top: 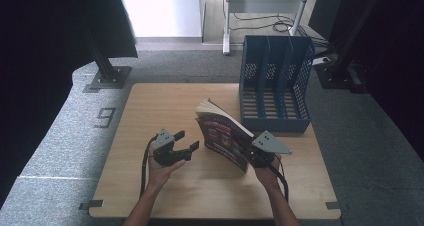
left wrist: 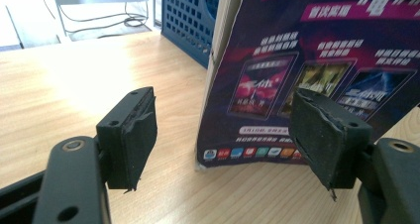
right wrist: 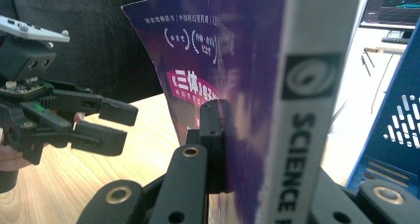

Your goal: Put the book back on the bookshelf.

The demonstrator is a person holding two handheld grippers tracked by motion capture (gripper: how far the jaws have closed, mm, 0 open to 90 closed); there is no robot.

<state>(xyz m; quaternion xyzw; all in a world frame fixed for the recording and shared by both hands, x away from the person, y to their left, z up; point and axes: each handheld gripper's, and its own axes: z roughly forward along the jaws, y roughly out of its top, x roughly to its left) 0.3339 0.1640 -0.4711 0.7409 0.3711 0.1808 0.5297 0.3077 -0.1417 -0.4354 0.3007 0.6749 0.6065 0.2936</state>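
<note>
A thick paperback book with a dark purple cover stands on edge on the wooden table, leaning a little. My right gripper is shut on the book's near lower part; in the right gripper view the book sits clamped between the jaws, white spine toward the camera. My left gripper hovers open just left of the book, jaws pointing at its cover. The left gripper view shows the two pads apart, with the cover close behind and nothing between them.
A blue perforated file holder with three slots stands at the table's back right, right behind the book. Black stand bases sit on the floor at the far left and far right. Bare tabletop lies left of the left gripper.
</note>
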